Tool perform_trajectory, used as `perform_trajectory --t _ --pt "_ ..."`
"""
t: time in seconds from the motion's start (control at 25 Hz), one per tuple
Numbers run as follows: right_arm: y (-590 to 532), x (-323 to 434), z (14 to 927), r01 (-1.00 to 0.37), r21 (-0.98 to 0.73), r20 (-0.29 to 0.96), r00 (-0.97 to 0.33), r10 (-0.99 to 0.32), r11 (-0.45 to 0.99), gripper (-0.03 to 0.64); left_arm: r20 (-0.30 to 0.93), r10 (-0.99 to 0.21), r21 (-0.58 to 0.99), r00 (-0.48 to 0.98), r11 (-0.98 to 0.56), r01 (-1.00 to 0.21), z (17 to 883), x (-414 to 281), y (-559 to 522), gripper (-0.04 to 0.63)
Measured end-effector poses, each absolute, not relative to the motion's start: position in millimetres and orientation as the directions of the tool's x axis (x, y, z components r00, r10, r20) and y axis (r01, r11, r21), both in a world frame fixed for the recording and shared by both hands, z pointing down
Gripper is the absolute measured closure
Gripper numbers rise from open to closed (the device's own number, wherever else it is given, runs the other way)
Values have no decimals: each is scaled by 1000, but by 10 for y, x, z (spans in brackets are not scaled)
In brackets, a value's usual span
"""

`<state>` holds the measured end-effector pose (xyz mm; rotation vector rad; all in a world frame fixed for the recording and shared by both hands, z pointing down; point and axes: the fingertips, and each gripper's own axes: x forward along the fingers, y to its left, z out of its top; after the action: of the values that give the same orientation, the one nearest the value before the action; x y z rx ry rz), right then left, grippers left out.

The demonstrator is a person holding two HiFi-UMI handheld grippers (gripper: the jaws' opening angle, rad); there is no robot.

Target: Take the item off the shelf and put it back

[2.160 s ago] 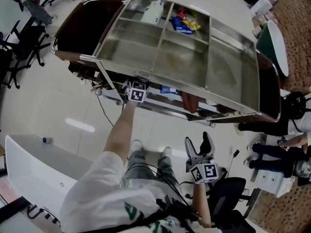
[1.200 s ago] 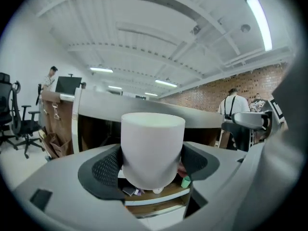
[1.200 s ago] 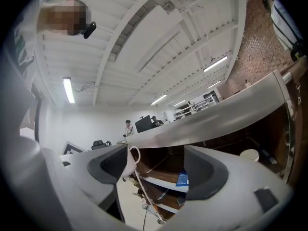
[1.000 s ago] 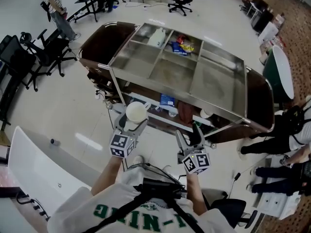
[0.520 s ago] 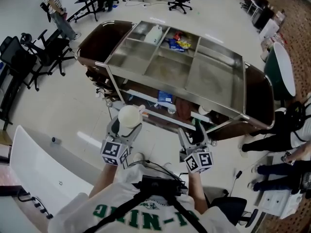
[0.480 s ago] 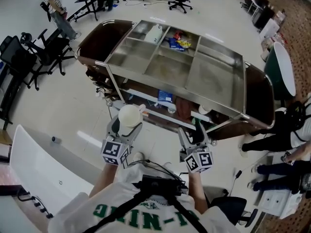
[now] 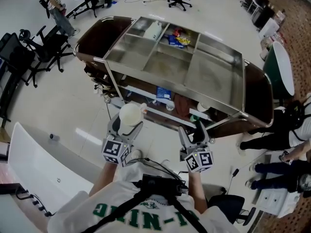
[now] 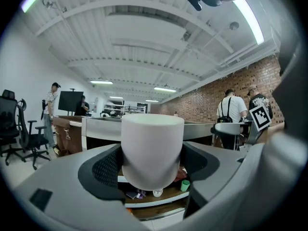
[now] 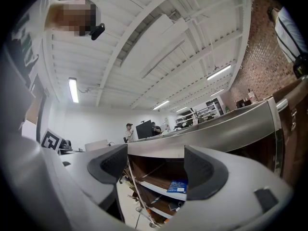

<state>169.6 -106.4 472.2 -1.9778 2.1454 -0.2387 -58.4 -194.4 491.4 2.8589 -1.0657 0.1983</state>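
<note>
Your left gripper (image 7: 127, 124) is clamped on the white cup (image 8: 152, 150), which is clear of the shelf (image 8: 150, 201). Your right gripper (image 9: 156, 170) stands open and empty. Putting the cup back is not yet done.

Head view looks steeply down on the cart (image 7: 214, 79); both gripper views face it level, close by.

Only partly legible print: big green block letters on the person's white shirt (image 7: 104, 211), head view, cut by a black strap (image 7: 160, 200). "NIN" w/ a hyphen shows; full word can't tell. Blue packet (image 7: 163, 92) on cart shelf & snack packs (image 7: 176, 39) up top: print too small. Cubes (image 7: 113, 151) (image 7: 199, 161): b/w square code markers, no letters.
</note>
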Motion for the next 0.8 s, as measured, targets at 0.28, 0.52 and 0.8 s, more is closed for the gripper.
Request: perform_trajectory --t 0.28,0.52,0.8 --pt "-997 1659 4806 -961 -266 -29 -75 -997 80 239 203 -630 35 750 -761 -648 5156 -587 -1802 227" --pt "-953 1629 4887 -958 -280 -9 -69 -998 69 239 233 -599 45 766 -780 -624 5238 -548 -1718 227" --pt "-866 1614 4945 -957 -284 5 -60 -998 56 239 270 -578 39 770 -792 -609 5379 -540 -1670 227"
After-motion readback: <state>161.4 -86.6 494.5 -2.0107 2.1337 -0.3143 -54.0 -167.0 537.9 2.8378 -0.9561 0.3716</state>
